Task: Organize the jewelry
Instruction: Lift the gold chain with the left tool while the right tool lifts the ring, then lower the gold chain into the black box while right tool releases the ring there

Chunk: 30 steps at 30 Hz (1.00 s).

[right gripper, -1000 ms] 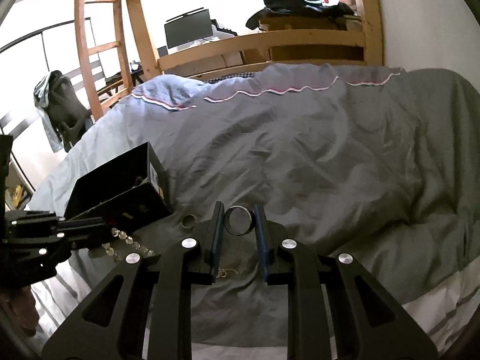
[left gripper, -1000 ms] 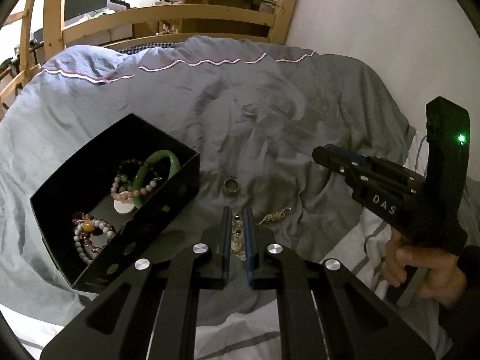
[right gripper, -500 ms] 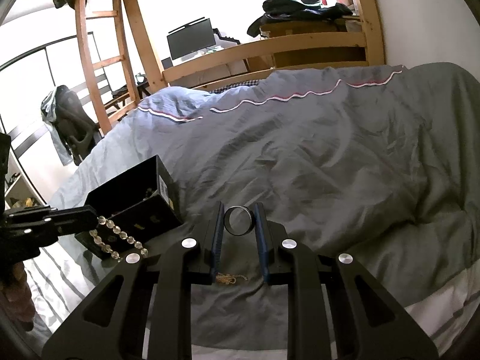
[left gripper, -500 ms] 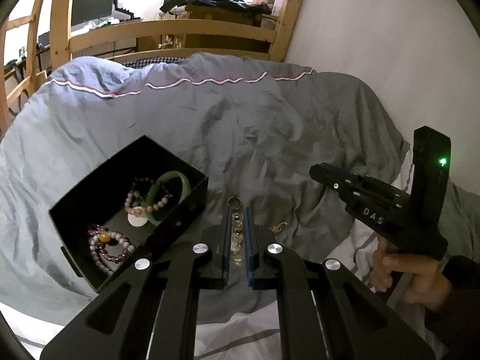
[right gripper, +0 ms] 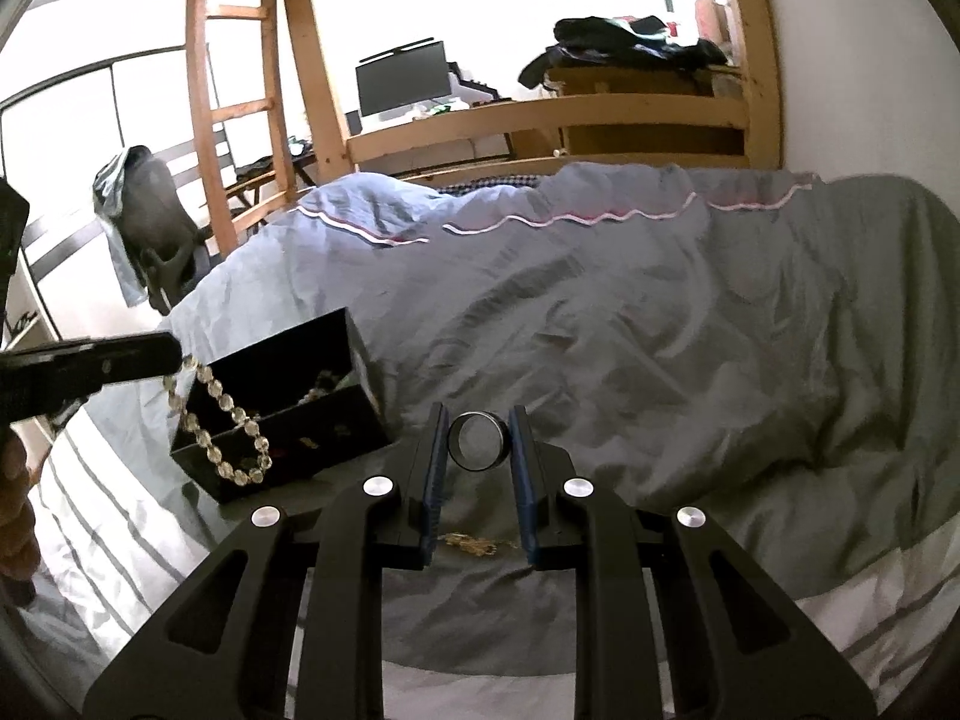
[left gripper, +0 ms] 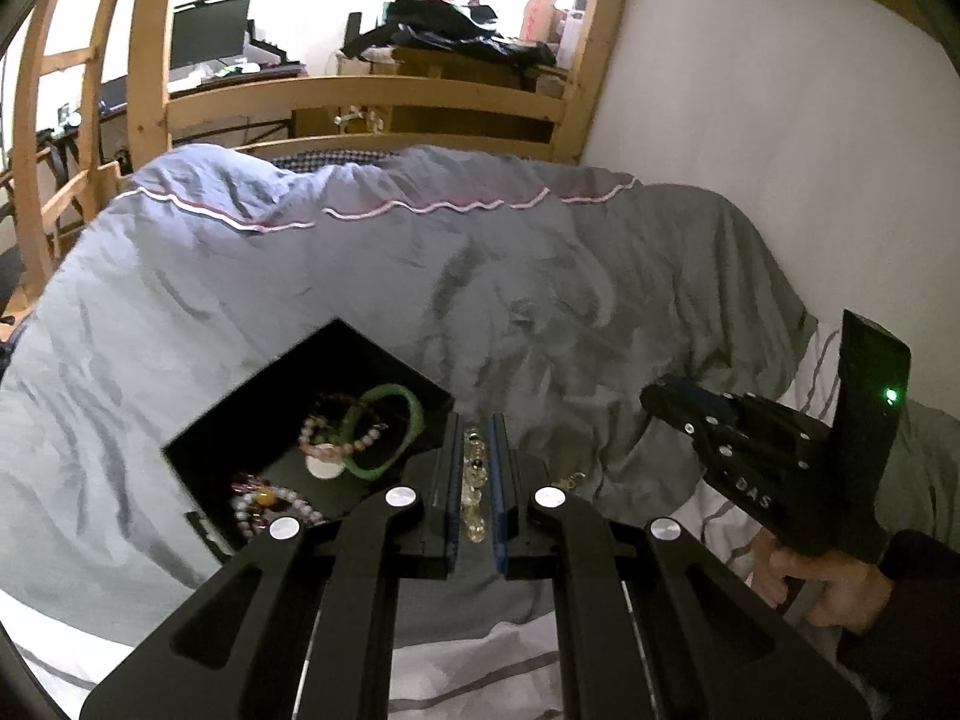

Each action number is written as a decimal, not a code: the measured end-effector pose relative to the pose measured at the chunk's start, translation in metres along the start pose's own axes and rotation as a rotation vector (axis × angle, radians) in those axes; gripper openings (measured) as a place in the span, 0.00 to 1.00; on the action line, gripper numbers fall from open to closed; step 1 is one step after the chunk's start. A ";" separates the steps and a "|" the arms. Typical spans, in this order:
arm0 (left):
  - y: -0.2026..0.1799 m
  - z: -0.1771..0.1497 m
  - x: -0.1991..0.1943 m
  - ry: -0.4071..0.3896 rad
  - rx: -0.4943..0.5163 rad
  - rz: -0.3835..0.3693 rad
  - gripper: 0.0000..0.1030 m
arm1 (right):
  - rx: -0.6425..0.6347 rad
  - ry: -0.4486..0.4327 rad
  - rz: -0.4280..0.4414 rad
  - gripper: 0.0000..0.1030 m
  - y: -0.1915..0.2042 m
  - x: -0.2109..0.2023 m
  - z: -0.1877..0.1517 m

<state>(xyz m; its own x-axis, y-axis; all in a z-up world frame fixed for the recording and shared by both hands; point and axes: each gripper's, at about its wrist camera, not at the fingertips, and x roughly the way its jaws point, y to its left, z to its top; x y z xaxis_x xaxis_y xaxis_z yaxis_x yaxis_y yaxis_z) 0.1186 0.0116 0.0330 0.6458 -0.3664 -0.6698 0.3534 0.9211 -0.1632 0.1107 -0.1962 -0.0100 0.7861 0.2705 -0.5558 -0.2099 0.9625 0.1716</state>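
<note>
My left gripper [left gripper: 471,426] is shut on a clear bead bracelet [left gripper: 473,489], held in the air just right of the open black box [left gripper: 252,414]. The bracelet hangs from the left gripper in the right wrist view [right gripper: 225,420], in front of the box [right gripper: 300,420]. The box holds a green bangle [left gripper: 384,429] and pink and white bead bracelets [left gripper: 270,501]. My right gripper [right gripper: 478,420] is shut on a silver ring [right gripper: 478,441], held above the grey duvet. A thin gold chain [right gripper: 468,543] lies on the duvet under the right gripper.
The grey duvet [right gripper: 660,330] covers the bed, with a striped sheet [right gripper: 108,516] at the near edge. A wooden bed frame [left gripper: 360,108] and ladder [right gripper: 234,120] stand behind. A white wall [left gripper: 780,120] runs along the right.
Both grippers have risen from the duvet. The left one lifted the clear bead bracelet, which now dangles by the box. The right one still holds the ring.
</note>
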 end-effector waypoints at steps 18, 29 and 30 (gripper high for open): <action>0.052 0.011 -0.021 -0.017 -0.055 0.064 0.07 | -0.122 0.020 0.061 0.20 0.081 0.006 0.047; 0.090 0.020 -0.023 -0.013 -0.103 0.082 0.07 | -0.164 0.051 0.132 0.20 0.133 0.036 0.076; 0.094 0.021 -0.024 -0.008 -0.107 0.082 0.07 | -0.174 0.056 0.138 0.20 0.138 0.040 0.079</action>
<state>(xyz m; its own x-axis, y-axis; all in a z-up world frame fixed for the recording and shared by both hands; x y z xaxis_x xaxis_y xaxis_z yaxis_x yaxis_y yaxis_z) 0.1506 0.1042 0.0485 0.6755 -0.2896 -0.6781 0.2247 0.9567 -0.1848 0.1590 -0.0534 0.0553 0.7105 0.3954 -0.5821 -0.4140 0.9038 0.1086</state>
